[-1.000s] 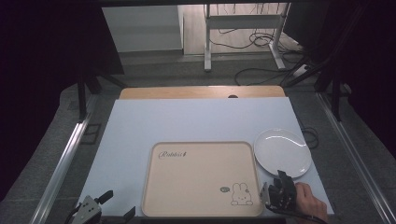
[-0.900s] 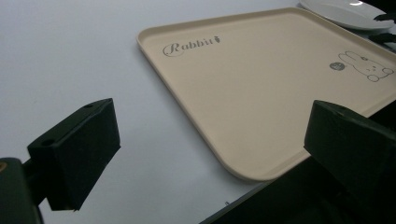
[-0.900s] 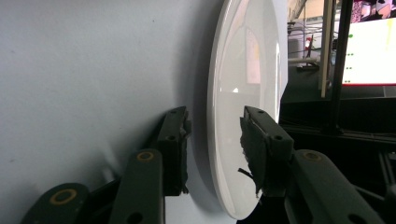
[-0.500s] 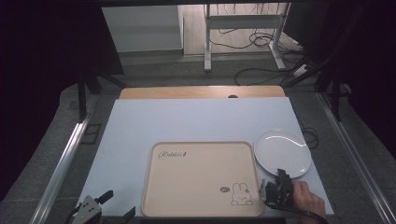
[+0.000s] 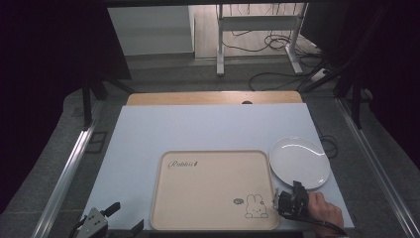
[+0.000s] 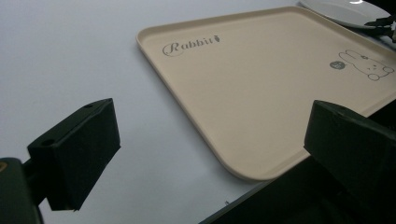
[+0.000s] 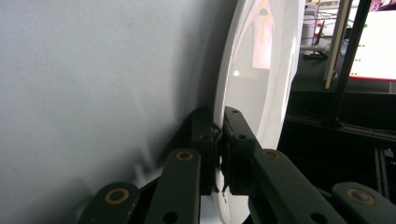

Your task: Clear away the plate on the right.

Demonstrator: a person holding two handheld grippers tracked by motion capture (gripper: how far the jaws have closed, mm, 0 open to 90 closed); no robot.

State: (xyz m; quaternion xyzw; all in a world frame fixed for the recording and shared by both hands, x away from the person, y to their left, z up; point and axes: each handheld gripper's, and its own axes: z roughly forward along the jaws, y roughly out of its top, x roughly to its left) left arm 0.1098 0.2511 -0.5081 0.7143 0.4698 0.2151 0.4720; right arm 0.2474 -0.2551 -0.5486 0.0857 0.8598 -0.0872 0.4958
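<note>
A round white plate (image 5: 298, 161) lies on the light table to the right of a beige rabbit-print tray (image 5: 213, 188). My right gripper (image 5: 296, 188), held in a hand at the lower right, is turned on its side and shut on the plate's near rim. In the right gripper view its jaws have just been closing and now pinch the plate (image 7: 261, 70) edge at the right gripper (image 7: 218, 126). My left gripper (image 5: 126, 217) rests open at the table's front left corner. In the left gripper view the left gripper (image 6: 212, 112) stands wide with nothing between its fingers, facing the tray (image 6: 243, 84).
The tray holds nothing. The pale table top (image 5: 198, 129) stretches behind it, with a wooden strip (image 5: 213, 97) along the far edge. Metal rails run down both sides. Cables and a desk frame (image 5: 257, 22) lie on the floor beyond.
The right gripper's jaws have come together on the plate's near rim. The hand has barely shifted. The left gripper has stayed still.
</note>
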